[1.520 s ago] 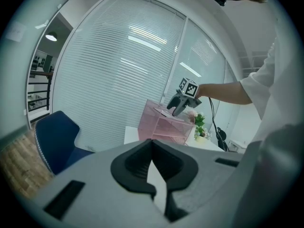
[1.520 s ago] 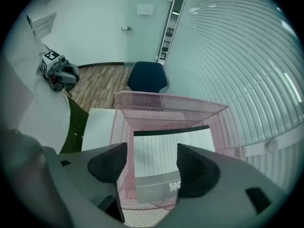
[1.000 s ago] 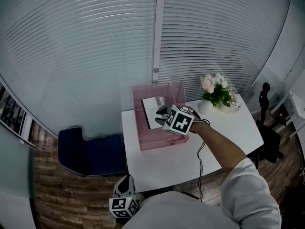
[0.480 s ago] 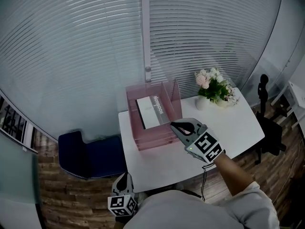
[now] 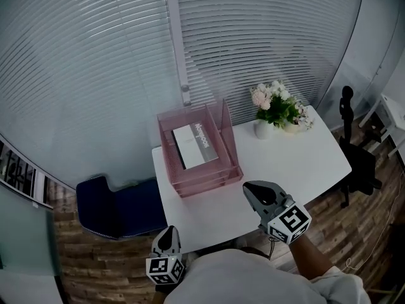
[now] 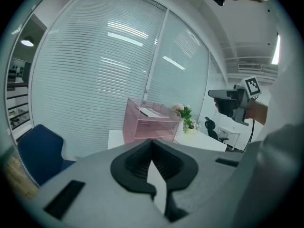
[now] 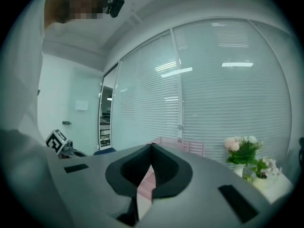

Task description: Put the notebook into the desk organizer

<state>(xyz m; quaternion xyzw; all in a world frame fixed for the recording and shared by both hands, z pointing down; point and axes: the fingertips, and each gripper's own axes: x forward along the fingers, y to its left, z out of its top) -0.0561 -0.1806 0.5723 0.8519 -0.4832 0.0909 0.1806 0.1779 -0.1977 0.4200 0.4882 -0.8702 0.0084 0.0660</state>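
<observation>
notebook [image 5: 197, 144] lies flat in the top tray of the pink desk organizer [image 5: 212, 177]; right gripper [image 5: 253, 190] has let go, pulled back over the worktop [image 5: 304, 163] and clenched empty; left gripper [image 5: 168, 238] hangs low, also clenched on nothing; placement looks done

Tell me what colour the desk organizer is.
The desk organizer is translucent pink, which shows best in the head view.

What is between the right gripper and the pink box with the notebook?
Only bare white table. The head view shows it between the right gripper and the pink organizer, where the notebook lies.
</observation>
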